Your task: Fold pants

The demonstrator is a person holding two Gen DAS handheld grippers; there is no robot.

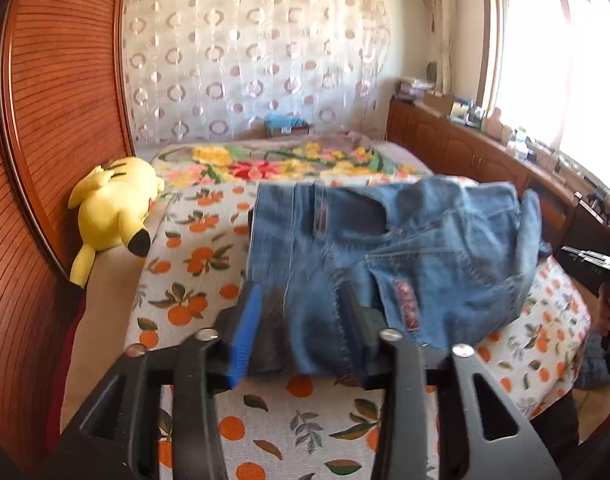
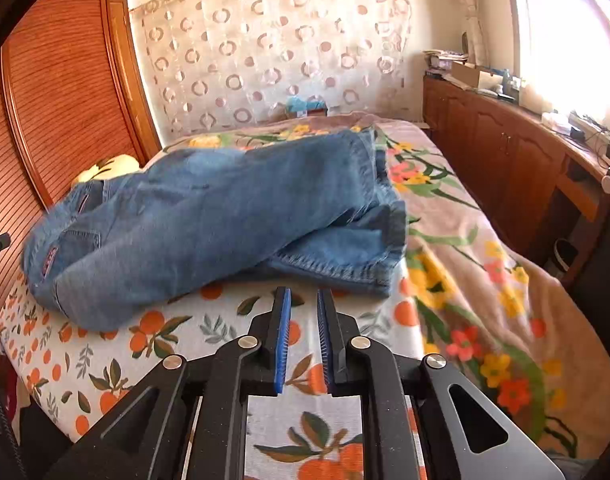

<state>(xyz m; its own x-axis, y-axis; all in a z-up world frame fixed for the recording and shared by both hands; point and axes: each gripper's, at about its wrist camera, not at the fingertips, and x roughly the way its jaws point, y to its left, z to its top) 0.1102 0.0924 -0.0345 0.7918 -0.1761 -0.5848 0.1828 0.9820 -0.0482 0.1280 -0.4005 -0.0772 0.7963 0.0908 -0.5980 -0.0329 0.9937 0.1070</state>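
The folded blue jeans lie on the bed just ahead of both tools. The left tool stands half open, a denim edge lying loose between its pads. The right tool is narrowly parted, empty, just short of the hems. A yellow plush toy lies far left.

The jeans are faded blue denim, matt, with raised stitched seams. The bed sheet in the lower frame is thin printed cloth. At upper left, the headboard is ribbed, glossy wood. The yellow toy looks soft plush. The fingers carry blue ridged pads on matt black plastic.
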